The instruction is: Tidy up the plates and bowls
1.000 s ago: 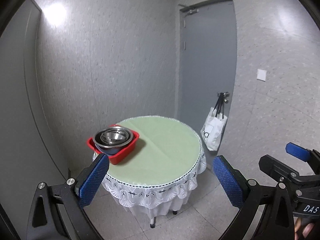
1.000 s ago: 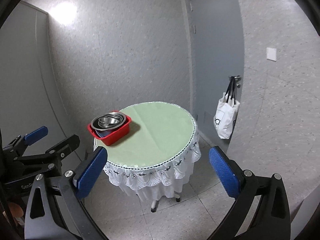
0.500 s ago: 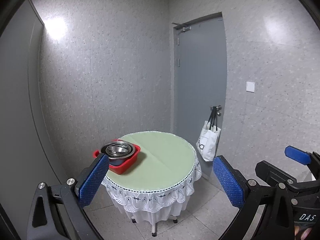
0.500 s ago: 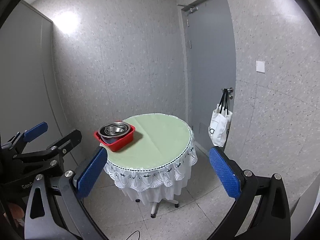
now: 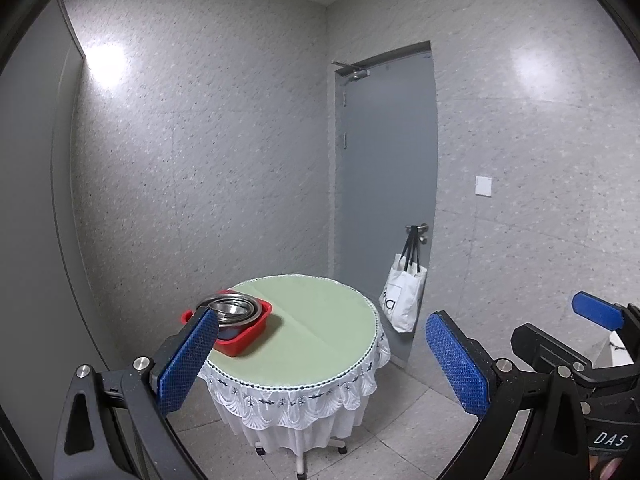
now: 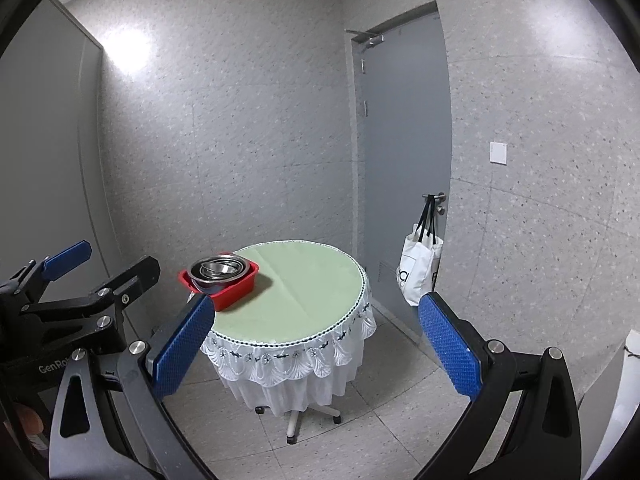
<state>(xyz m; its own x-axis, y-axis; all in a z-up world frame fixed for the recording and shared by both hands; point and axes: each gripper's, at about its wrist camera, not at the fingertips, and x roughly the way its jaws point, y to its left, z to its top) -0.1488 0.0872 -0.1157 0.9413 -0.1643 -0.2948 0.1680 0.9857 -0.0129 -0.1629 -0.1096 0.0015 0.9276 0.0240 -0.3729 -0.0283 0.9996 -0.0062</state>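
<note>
Both claws stand wide apart with nothing between them: the left claw (image 5: pixel 320 364) and the right claw (image 6: pixel 316 344); the steel bowls (image 6: pixel 218 269) sit nested in a red tub (image 6: pixel 234 290) at the left edge of the round bench (image 6: pixel 304 300), well apart from both claws; a white bag (image 6: pixel 420 276) hangs on the door handle.

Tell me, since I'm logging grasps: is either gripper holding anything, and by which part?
Nothing. Left gripper and right gripper are open and empty, away from the bowls.
</note>
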